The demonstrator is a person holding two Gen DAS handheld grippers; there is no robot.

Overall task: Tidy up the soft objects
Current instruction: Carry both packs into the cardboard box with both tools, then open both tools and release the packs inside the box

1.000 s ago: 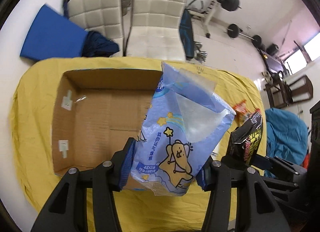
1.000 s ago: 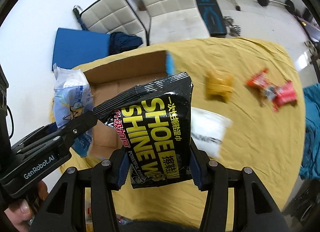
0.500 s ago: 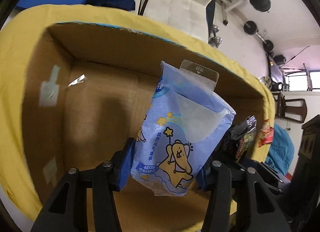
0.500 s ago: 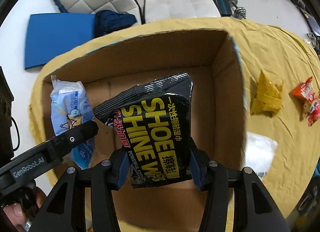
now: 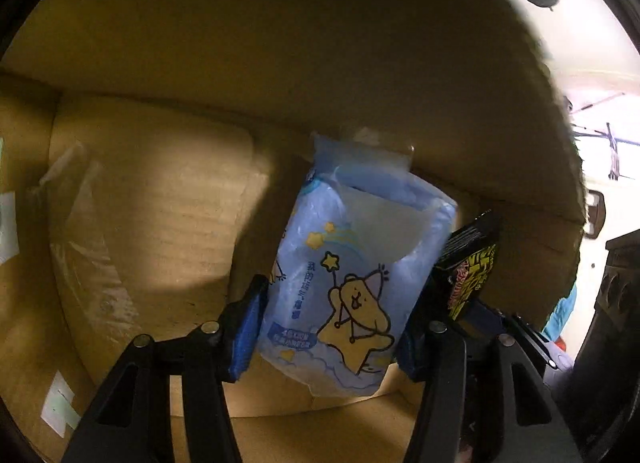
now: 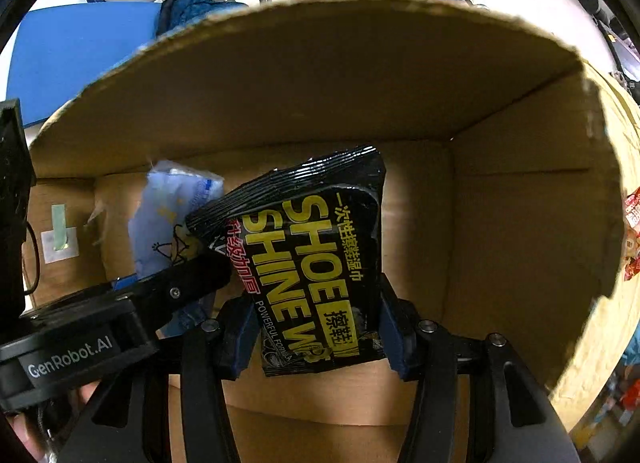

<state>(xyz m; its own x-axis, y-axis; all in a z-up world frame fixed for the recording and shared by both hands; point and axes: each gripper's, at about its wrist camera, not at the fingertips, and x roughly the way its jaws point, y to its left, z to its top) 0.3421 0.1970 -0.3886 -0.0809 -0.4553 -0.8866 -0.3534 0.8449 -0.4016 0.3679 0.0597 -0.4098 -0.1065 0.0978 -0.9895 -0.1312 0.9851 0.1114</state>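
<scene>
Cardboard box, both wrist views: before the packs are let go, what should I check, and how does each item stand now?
1. Left hand-held gripper shut on blue tissue pack: ok.
2. Right hand-held gripper shut on black shoe-wipe pack: ok.
3. Both packs inside cardboard box walls: ok.
4. Packs resting on box floor: cannot tell.
5. Packs apart from each other: cannot tell.

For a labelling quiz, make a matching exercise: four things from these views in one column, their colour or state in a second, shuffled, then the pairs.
1. tissue pack
2. shoe shine wipes pack
3. cardboard box
4. snack packets

a. red, outside the box
b. black, held in the right gripper
c. brown, open-topped
d. pale blue, held in the left gripper

Pairs: 1-d, 2-b, 3-c, 4-a
</scene>
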